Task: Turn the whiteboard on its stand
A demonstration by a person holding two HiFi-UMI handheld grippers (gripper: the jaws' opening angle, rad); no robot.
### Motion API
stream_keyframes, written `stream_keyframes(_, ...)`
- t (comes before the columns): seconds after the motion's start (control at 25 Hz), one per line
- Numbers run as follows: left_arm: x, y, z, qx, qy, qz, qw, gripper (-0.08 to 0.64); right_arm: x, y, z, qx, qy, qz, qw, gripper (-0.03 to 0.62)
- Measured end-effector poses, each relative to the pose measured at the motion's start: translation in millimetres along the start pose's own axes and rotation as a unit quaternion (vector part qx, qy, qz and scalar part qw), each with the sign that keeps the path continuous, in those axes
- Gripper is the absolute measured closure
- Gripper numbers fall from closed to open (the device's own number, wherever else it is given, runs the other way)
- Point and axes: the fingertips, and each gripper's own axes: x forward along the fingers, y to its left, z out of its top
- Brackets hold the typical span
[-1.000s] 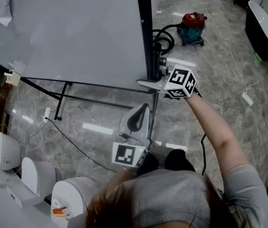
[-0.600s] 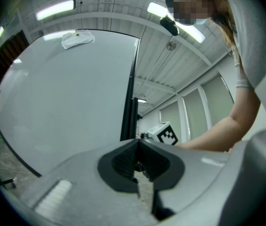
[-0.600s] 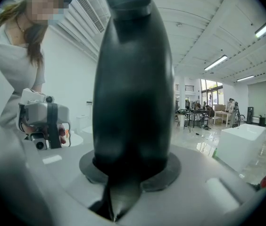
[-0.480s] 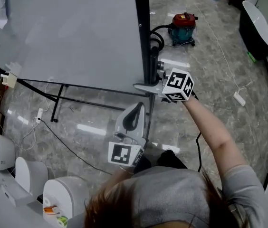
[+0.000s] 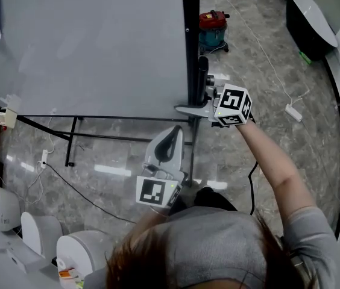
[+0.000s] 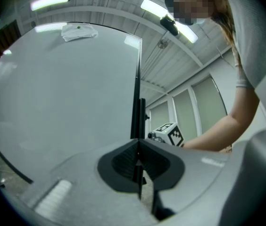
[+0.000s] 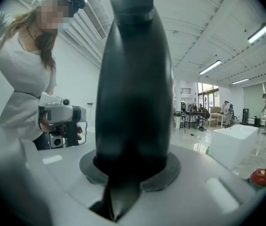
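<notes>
- Swinging upright since a second ago, upper centre: whiteboard (image 5: 97, 47).
- Hovering at lower centre with jaws pressed together, gripping nothing: left gripper (image 5: 173, 142).
- Clamping the whiteboard's black side edge at centre: right gripper (image 5: 185, 108).
- Sitting beyond, at top centre: red vacuum (image 5: 212, 26).

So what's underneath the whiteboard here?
Below the whiteboard's lower edge, black stand bars cross the marble floor, with a white power strip beside them. The board itself covers the rest of the stand and the floor beneath it.
</notes>
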Motion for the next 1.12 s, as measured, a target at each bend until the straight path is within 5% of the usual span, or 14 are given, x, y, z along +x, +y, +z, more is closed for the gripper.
stream_keyframes(0.36,32.6,-45.7,-9.9,-0.007,-0.007,-0.025,0.9996,0.565,-50.7,7.9,-13.4,-0.002,-0.001,0.002,1.0,0.488)
stream_keyframes(0.72,67.2,-78.1,-35.9,-0.012,0.031,-0.115,0.9928,0.565,-108.4,1.2,-24.2,0.004,-0.017,-0.018,1.0,0.483)
stream_keyframes(1.12,90.4,-112.8,-40.1,0.002,0.034,-0.093,0.9951,0.564,-175.7,9.7,-39.8,-0.005,-0.022,-0.031,0.999,0.491)
